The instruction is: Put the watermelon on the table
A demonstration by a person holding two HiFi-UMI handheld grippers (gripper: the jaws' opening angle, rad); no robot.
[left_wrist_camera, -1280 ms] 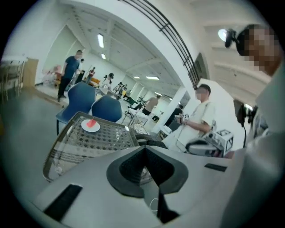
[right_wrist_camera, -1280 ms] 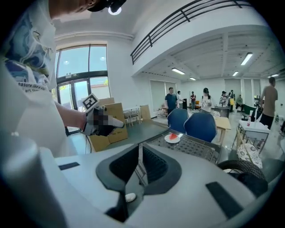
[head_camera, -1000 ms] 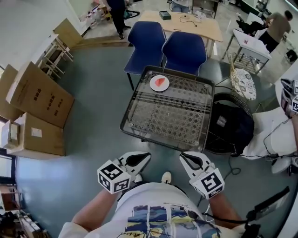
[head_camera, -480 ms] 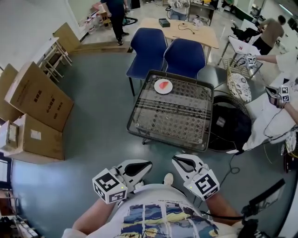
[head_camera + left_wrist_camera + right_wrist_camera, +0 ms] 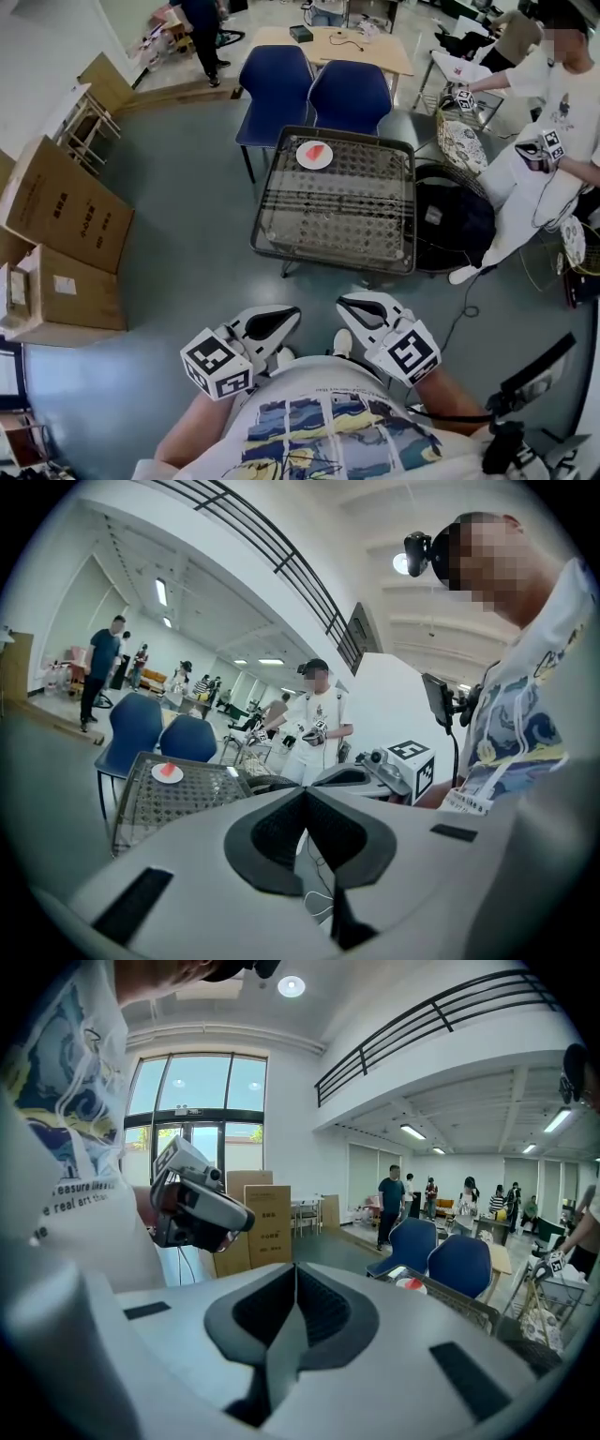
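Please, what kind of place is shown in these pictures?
Probably a large open workshop or lab hall, not a home: cardboard boxes on a bare grey floor, blue chairs by a wooden desk, and a mezzanine railing overhead.

**Only legible print: two cut-off lines on the shirt**

In the right gripper view the person's white shirt [image 5: 56,1162] carries two rows of small dark letters, cut off at the picture's left edge. The upper row reads roughly "easure ultra" and the lower "e real art than". Well beyond the shirt, a cardboard box [image 5: 269,1227] bears dark rows of print too small to read. In the head view, the cardboard boxes [image 5: 67,202] far left of the shirt show printed marks and a white label [image 5: 63,285], both illegible. Just beside the shirt's front, a marker cube [image 5: 217,364] on its left and another marker cube [image 5: 410,353] on its right show black-and-white square codes
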